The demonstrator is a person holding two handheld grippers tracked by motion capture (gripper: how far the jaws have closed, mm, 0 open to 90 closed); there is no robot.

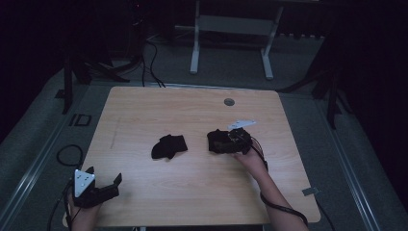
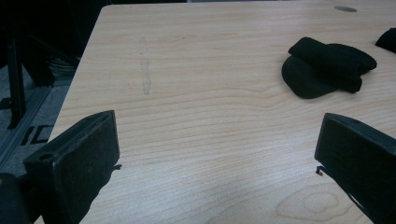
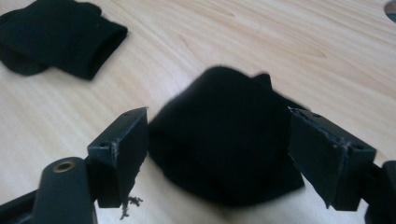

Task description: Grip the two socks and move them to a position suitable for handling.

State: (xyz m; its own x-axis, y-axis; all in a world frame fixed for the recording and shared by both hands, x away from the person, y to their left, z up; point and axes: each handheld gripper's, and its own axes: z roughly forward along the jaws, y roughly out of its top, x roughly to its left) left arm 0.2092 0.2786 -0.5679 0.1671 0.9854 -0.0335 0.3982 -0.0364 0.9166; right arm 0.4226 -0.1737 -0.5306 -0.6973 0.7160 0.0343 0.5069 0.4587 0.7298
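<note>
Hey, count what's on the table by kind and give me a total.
Black cloth bundles: 2, one at mid-table, one between the right gripper's jaws
Grippers: 2, counting the left gripper
Total: 4

Left gripper [image 1: 111,185] low at near-left, jaws spread wide, nothing between them. Right gripper [image 1: 222,141] extended forward on an outstretched forearm, jaws parted.

A pale wood-grain table [image 1: 144,110] with rounded corners carries two bunched black fabric socks: one [image 1: 169,146] near its middle, the other [image 1: 219,141] just right.
</note>
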